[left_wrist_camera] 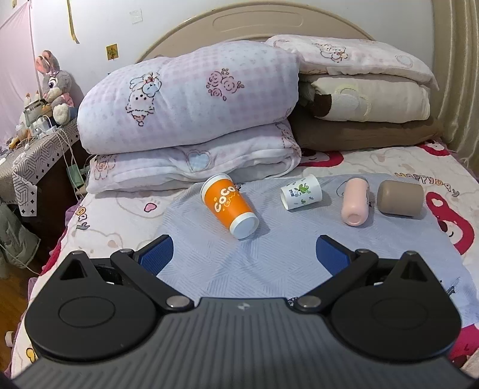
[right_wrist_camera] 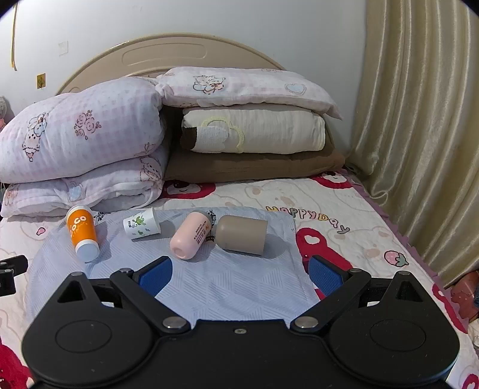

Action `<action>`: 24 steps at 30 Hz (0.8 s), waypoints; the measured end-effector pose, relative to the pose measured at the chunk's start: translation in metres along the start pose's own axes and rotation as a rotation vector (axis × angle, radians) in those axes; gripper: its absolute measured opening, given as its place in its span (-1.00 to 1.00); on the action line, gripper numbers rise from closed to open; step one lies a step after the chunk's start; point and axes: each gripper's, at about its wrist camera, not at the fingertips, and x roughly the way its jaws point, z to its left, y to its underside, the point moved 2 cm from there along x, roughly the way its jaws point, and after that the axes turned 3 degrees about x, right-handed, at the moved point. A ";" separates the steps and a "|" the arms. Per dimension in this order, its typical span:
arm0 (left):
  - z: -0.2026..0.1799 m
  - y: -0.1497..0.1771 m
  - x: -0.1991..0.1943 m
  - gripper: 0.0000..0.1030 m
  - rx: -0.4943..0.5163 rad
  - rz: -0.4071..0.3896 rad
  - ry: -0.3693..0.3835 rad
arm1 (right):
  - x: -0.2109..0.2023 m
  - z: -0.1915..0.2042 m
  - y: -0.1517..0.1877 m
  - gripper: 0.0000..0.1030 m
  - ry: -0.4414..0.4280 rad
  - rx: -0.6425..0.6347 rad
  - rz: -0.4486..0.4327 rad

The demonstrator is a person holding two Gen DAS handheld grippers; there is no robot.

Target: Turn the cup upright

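Note:
Several cups lie on their sides on a pale blue cloth (left_wrist_camera: 239, 269) on the bed. An orange "CoCo" cup (left_wrist_camera: 229, 206) lies with its white base toward me; it also shows in the right wrist view (right_wrist_camera: 82, 232). A small white printed cup (left_wrist_camera: 301, 192) (right_wrist_camera: 141, 225), a pink cup (left_wrist_camera: 355, 201) (right_wrist_camera: 190, 235) and a taupe cup (left_wrist_camera: 400, 197) (right_wrist_camera: 242, 235) lie further right. My left gripper (left_wrist_camera: 244, 254) is open and empty, just short of the orange cup. My right gripper (right_wrist_camera: 241, 273) is open and empty, short of the pink and taupe cups.
Folded quilts and pillows (left_wrist_camera: 191, 119) are stacked behind the cups against the headboard (left_wrist_camera: 254, 27). A bedside table (left_wrist_camera: 39, 149) with a plush rabbit and cables stands at left. A curtain (right_wrist_camera: 419, 119) hangs along the bed's right edge.

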 end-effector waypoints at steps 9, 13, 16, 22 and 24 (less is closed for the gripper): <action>-0.001 0.000 -0.004 1.00 -0.009 -0.029 0.020 | 0.000 0.001 -0.001 0.93 0.002 -0.008 0.004; 0.001 -0.002 -0.004 1.00 -0.026 -0.014 0.022 | 0.000 0.002 -0.001 0.93 0.004 -0.011 0.005; 0.003 -0.003 -0.003 1.00 -0.023 -0.014 0.027 | 0.000 0.003 -0.001 0.93 0.003 -0.011 0.006; 0.003 -0.003 -0.003 1.00 -0.008 -0.026 0.015 | -0.001 0.007 0.001 0.93 0.002 -0.027 0.005; 0.003 -0.003 -0.003 1.00 -0.008 -0.026 0.016 | 0.000 0.008 0.001 0.93 -0.001 -0.029 0.010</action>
